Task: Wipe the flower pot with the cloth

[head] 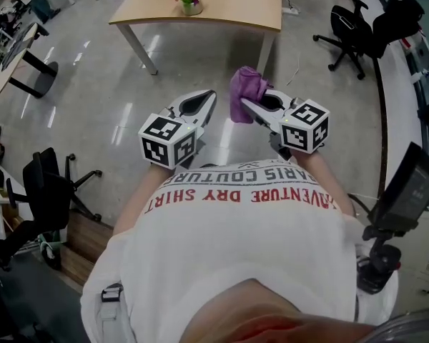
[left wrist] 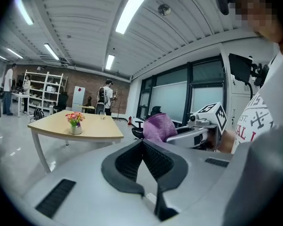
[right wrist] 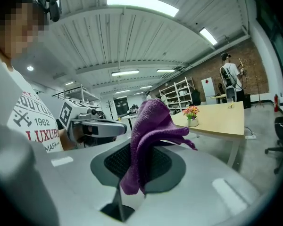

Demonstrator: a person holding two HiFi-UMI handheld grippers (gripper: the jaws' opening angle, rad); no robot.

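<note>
A small pale flower pot [head: 191,8] with pink and orange flowers stands on a light wooden table [head: 229,9] some way ahead of me; it also shows as the pot [left wrist: 76,129] in the left gripper view and the pot [right wrist: 192,121] in the right gripper view. My right gripper [head: 244,103] is shut on a purple cloth [head: 244,91], which bunches above the jaws and hangs down between them, cloth [right wrist: 148,140]. My left gripper [head: 207,96] is shut with nothing in it, held beside the right one at waist height over the floor, well short of the table.
Black office chairs [head: 354,31] stand at the right, another chair [head: 46,191] at the left. A round table [head: 18,52] is at the far left. Grey polished floor [head: 100,98] lies between me and the wooden table. People stand far off by shelves [left wrist: 45,88].
</note>
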